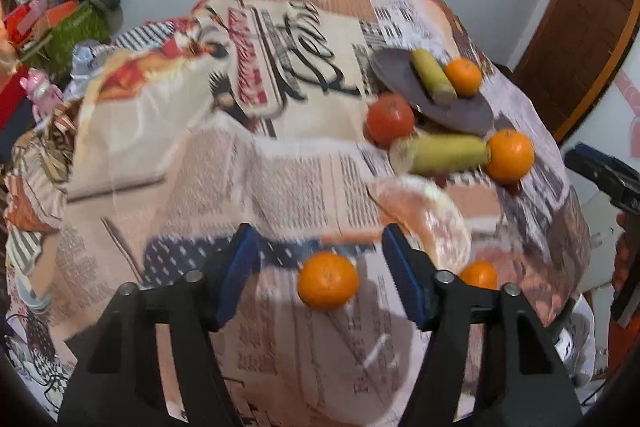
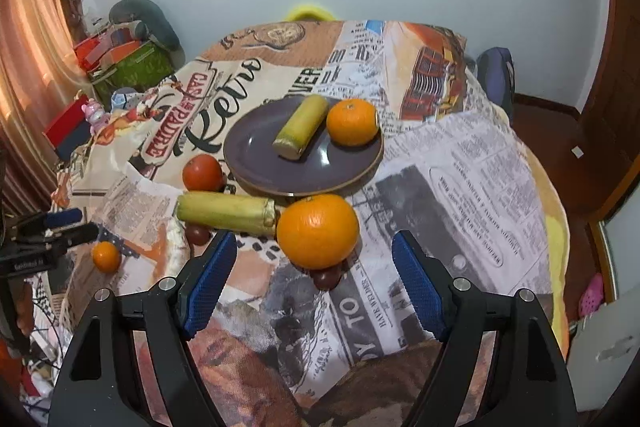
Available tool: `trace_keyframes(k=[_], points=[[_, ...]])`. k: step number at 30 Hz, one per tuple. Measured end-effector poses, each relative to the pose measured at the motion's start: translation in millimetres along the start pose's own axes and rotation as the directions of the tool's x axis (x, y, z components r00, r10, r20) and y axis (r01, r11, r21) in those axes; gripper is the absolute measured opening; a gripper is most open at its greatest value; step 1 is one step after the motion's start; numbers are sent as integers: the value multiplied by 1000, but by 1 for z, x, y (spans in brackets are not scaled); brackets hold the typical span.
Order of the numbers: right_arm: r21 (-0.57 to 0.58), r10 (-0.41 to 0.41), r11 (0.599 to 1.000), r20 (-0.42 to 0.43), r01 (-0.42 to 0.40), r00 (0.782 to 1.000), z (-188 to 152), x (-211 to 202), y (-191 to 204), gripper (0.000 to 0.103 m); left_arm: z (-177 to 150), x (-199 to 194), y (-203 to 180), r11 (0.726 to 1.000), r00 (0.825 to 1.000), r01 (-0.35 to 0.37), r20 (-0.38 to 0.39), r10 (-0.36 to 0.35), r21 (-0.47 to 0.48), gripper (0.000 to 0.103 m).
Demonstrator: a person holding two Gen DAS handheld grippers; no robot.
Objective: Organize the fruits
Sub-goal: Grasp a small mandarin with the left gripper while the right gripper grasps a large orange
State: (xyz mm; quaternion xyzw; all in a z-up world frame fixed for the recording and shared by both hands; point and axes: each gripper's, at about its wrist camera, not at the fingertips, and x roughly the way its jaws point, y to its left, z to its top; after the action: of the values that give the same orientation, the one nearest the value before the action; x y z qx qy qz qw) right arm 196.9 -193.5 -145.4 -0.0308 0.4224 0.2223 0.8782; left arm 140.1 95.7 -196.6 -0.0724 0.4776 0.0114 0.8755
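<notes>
both grippers' fingers spread and empty, left gripper point(image 1: 318, 277) around a small orange point(image 1: 327, 280), right gripper point(image 2: 314, 277) behind a big orange point(image 2: 318, 230); either could roll off the bench point(image 2: 460, 163) if nudged.

Purple plate point(image 2: 256, 155) holds an orange point(image 2: 352, 121); bigger orange point(image 2: 318, 231) lies beside it.

claw point(image 2: 314, 277) open, empty | orange point(image 2: 318, 231) just ahead between fingers | plate point(image 2: 260, 155) beyond | dark fruits, maybe grapes point(image 2: 326, 277), under orange

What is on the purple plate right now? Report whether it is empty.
Not empty. The purple plate holds one yellow-green cut stalk and one orange; the other fruits lie off it on the cloth.
</notes>
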Motion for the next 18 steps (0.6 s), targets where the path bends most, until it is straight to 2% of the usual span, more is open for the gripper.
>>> trace_keyframes(k=[3, 7, 9, 18], points=[[13, 3, 1000, -27, -3, 1000, -5, 9, -3, 78, -11, 7, -6, 1000, 1000, 13, -27, -13, 18, 53], [39, 22, 999, -47, -20, 999, -9, 17, -9, 78, -19, 20, -8, 1000, 998, -6, -66, 8, 26, 45], [39, 23, 999, -49, -21, 999, -11, 19, -10, 78, -22, 25, -6, 1000, 997, -15, -79, 16, 16, 38], [26, 18, 1000, -89, -16, 996, -9, 45, -12, 78, -17, 23, -1, 1000, 998, -17, -55, 16, -14, 37]])
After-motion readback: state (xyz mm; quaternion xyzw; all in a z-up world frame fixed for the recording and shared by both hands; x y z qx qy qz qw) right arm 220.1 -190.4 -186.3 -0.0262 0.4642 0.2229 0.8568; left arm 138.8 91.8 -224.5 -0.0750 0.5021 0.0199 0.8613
